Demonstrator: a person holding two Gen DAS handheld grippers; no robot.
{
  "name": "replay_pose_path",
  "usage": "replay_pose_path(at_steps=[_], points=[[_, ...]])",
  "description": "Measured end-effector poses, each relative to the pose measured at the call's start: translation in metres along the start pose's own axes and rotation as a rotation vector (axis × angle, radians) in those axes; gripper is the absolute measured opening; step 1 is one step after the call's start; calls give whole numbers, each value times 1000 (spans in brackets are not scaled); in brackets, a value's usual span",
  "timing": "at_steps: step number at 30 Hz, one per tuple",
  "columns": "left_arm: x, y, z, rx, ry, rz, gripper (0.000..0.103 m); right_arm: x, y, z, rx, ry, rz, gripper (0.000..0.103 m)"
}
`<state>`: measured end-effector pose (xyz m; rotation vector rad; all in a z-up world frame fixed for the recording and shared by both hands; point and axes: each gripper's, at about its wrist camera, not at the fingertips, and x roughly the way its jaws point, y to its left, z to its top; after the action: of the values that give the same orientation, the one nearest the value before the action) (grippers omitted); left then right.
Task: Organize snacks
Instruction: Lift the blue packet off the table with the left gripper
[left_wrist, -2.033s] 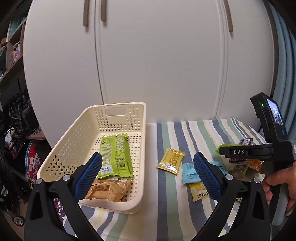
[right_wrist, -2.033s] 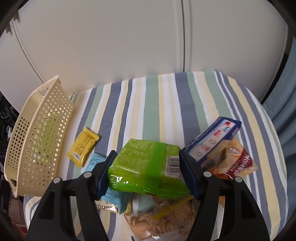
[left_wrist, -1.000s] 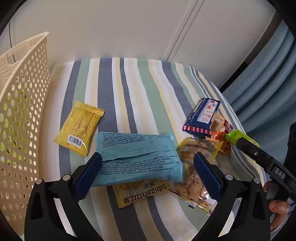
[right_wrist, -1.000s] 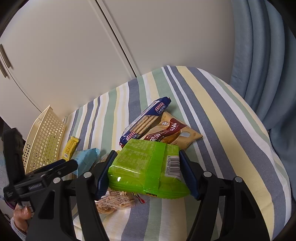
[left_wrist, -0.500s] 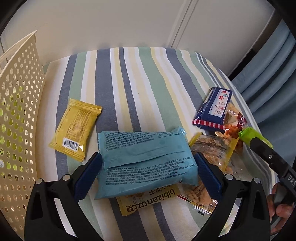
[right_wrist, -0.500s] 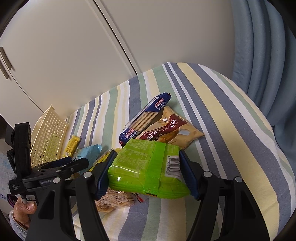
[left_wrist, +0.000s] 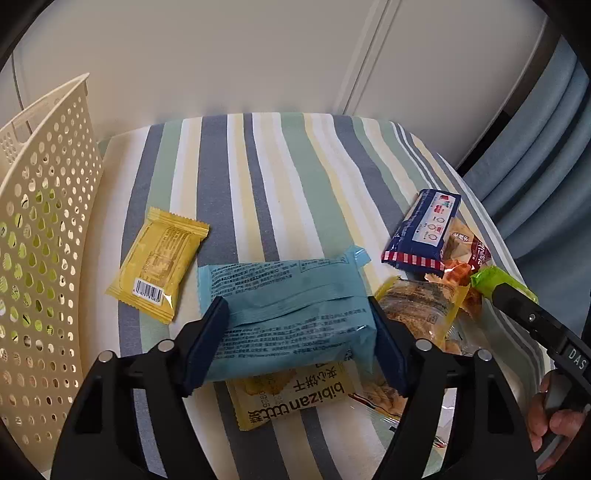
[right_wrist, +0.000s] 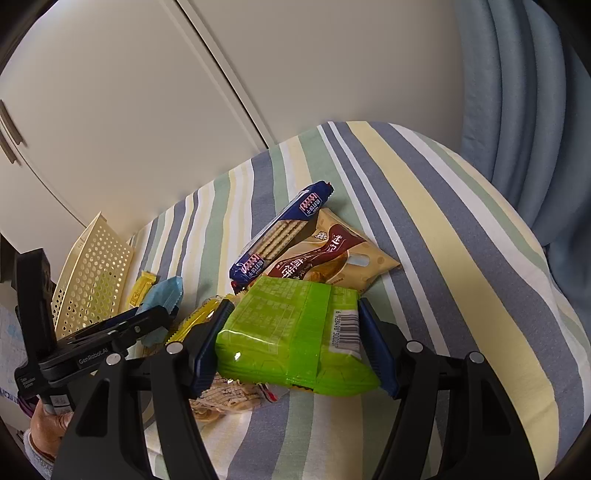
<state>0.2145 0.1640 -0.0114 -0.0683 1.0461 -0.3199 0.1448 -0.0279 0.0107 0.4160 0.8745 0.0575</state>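
My left gripper is shut on a light blue snack packet, its pads pressed against both short ends, just above the striped cloth. Under it lies a yellow "bibizan" packet. A small yellow packet rests to the left, beside the cream perforated basket. My right gripper is shut on a bright green packet held over a clear cracker bag. The green packet also shows at the right in the left wrist view.
A navy biscuit sleeve and a brown-and-cream bag lie together on the striped tablecloth. Blue curtains hang at the right, white cabinet doors stand behind. A hand holds the right gripper's handle.
The left gripper swung from the basket to the blue packet and closed its fingers on it. The right gripper keeps hold of the green packet and has barely moved in the last second.
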Motion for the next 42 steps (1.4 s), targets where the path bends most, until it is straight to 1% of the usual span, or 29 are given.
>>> replay_pose_path(at_steps=[3, 4, 9, 13, 15, 17, 18, 19, 21, 22, 23, 25, 27, 30, 35, 37, 42], points=[[-6, -2, -2, 2, -18, 0, 64, 0, 0, 0, 1, 0, 0, 67], [-8, -1, -2, -3, -23, -8, 61, 0, 0, -1, 3, 0, -1, 67], [-24, 7, -5, -24, -56, -44, 52, 1, 0, 0, 6, 1, -2, 67], [-37, 16, -7, -41, -78, -68, 47, 1, -1, 0, 8, 2, 1, 67], [-42, 18, -8, -44, -87, -76, 47, 1, -2, 0, 12, 2, 3, 67], [-43, 19, -7, -38, -82, -79, 48, 1, -2, 0, 13, 2, 4, 67], [-42, 19, -7, -33, -68, -83, 55, 1, -2, 0, 13, 2, 4, 67], [-41, 20, -7, -32, -60, -73, 68, 1, -2, 0, 13, 2, 5, 67], [-43, 20, -8, -22, -61, -39, 80, 1, -3, 0, 19, 2, 10, 67], [-45, 21, -10, -9, -61, -41, 83, 1, -4, 0, 22, 2, 12, 67], [-47, 21, -11, 8, -56, -46, 84, 1, -4, 0, 24, 3, 14, 67], [-52, 20, -16, 51, -54, -35, 88, 1, -5, -1, 28, 3, 17, 67], [-56, 19, -20, 110, -49, 2, 91, 1, -4, -1, 28, 3, 18, 67], [-51, 17, -24, 194, -29, 90, 92, 1, -3, -2, 28, 3, 21, 67], [-33, 4, -22, 302, 10, 144, 92, 2, -5, -2, 35, 4, 28, 67], [-23, -1, -17, 321, 21, 172, 92, 2, -5, -2, 35, 4, 30, 67], [-3, -10, 5, 323, 29, 171, 92, 1, -8, -2, 45, 4, 43, 67]])
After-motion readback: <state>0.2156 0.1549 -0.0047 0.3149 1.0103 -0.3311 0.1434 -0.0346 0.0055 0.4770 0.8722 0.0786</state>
